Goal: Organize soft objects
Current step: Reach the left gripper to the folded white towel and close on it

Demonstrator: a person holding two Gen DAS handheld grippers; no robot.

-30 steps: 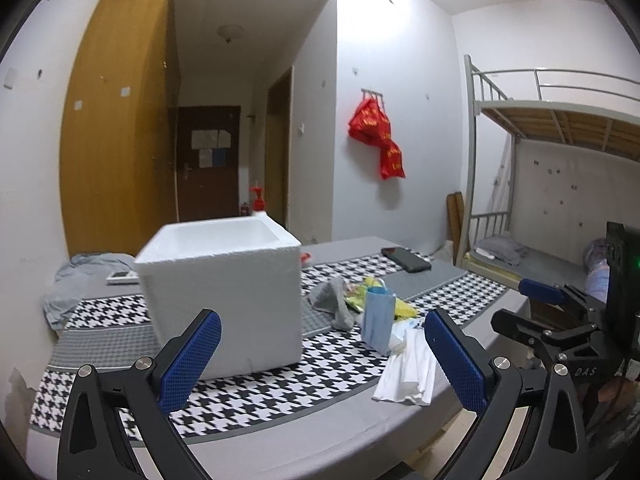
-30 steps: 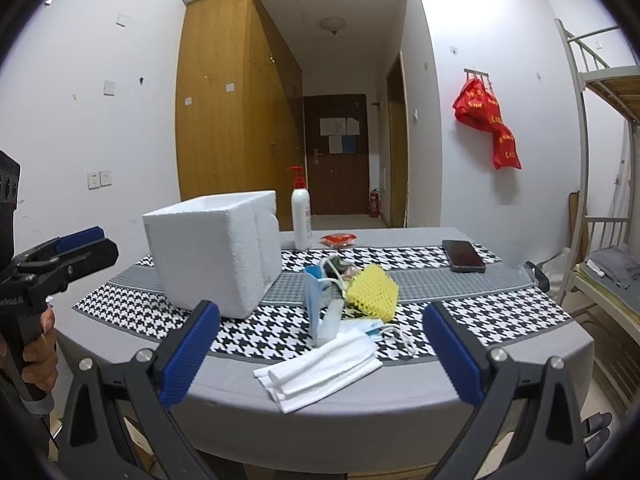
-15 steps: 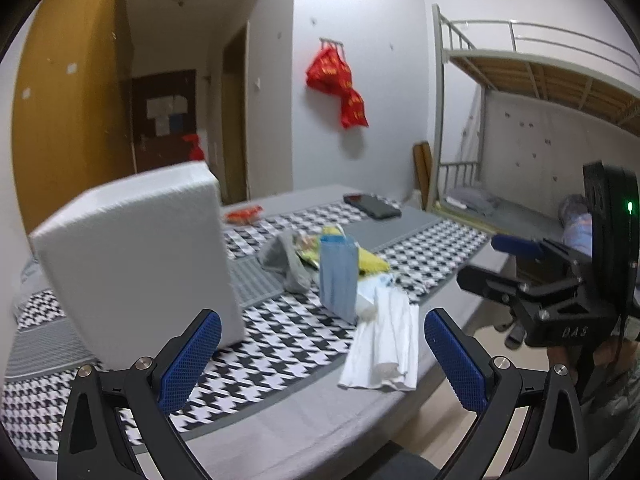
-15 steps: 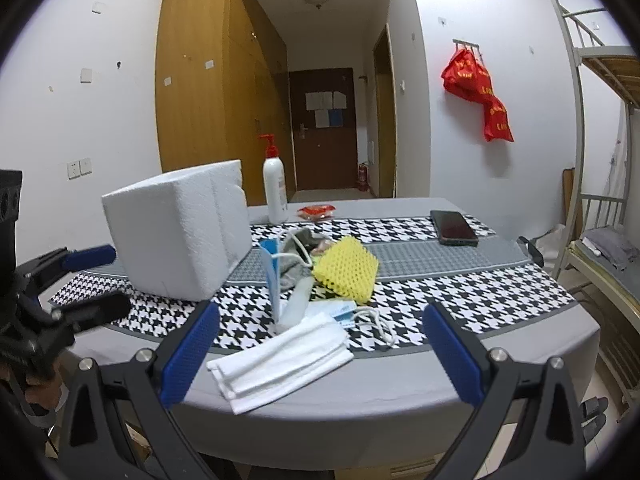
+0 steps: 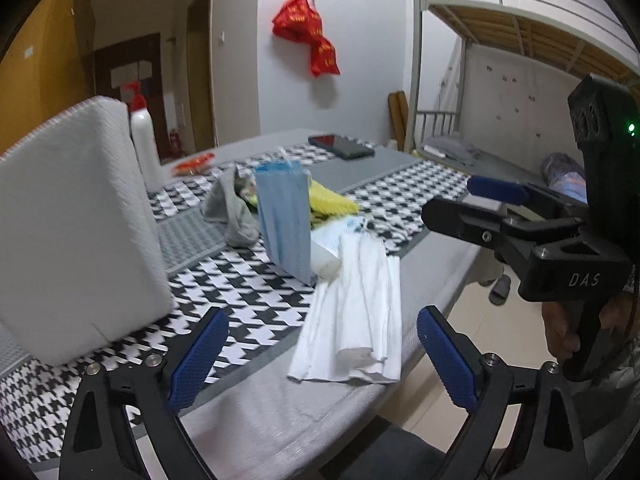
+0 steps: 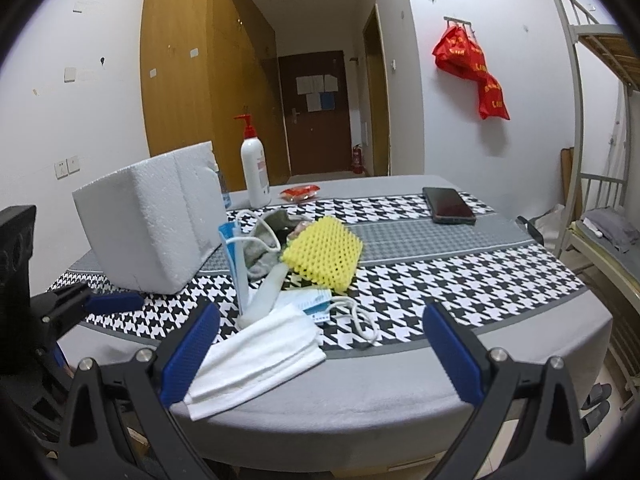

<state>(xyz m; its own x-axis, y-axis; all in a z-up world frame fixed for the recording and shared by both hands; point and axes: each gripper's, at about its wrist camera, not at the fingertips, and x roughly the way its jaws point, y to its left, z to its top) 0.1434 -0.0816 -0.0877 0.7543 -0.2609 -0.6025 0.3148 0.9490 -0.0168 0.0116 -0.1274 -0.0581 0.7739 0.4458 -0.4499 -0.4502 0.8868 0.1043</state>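
Note:
A folded white cloth (image 5: pixel 356 312) (image 6: pixel 260 360) lies at the near edge of the grey table (image 6: pixel 400 392). Behind it stand a blue face mask (image 5: pixel 286 220) (image 6: pixel 236 264), a grey sock (image 5: pixel 232 212), a yellow mesh sponge (image 6: pixel 324 258) and a white foam box (image 5: pixel 72 232) (image 6: pixel 152 220). My left gripper (image 5: pixel 320 360) hovers just short of the cloth. Its jaws are wide and closing a little, with nothing pressed between the pads. My right gripper (image 6: pixel 320 356) hangs open before the table edge, the cloth ahead of its left finger.
A pump bottle (image 6: pixel 254 172), a red packet (image 6: pixel 300 192) and a black phone (image 6: pixel 448 204) sit at the back of the table. A packet with white loops (image 6: pixel 320 304) lies by the cloth. A bunk bed (image 6: pixel 592 220) stands to the right.
Both grippers have come closer to the table and dipped down. The left view has swung right, from the foam box toward the white cloth, and its jaws have narrowed slightly.

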